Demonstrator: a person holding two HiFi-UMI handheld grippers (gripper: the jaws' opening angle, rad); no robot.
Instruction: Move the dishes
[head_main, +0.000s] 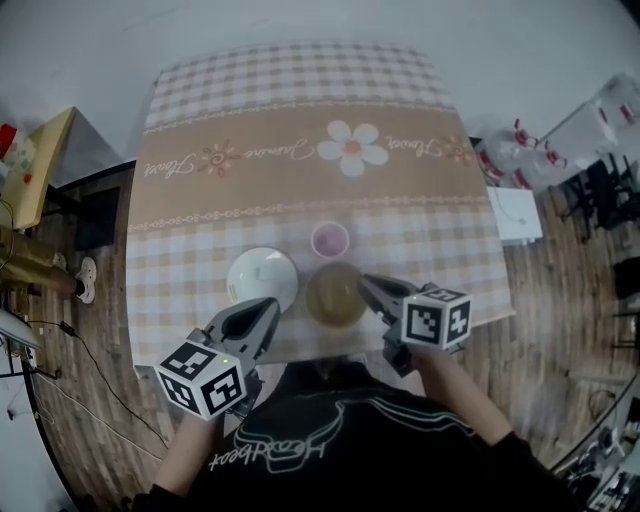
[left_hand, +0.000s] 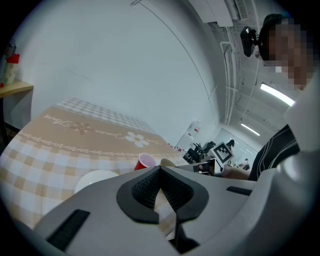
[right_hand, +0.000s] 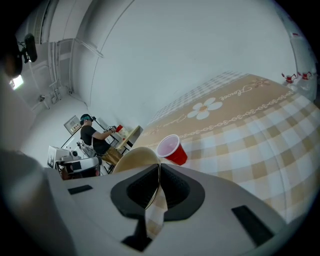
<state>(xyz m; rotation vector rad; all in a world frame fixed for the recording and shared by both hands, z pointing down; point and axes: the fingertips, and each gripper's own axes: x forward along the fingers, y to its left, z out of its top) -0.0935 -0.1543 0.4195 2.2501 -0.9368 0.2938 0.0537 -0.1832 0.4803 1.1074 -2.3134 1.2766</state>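
Gripping tan bowl (head_main: 335, 297) rim in right gripper (head_main: 367, 285) fingers, near worktop (head_main: 200, 215) front edge | left gripper (head_main: 271, 305) fingers clenched on nothing, just beside white bowl (head_main: 262, 277) | red cup (head_main: 330, 240) just behind tan bowl

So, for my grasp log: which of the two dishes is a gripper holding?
The tan bowl: the right gripper pinches its rim. The white dish lies free near the shut left gripper.

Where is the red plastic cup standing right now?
The red plastic cup stands upright on the checked tablecloth near the head view's centre, just behind the round tan bowl and to the right of the round white dish.
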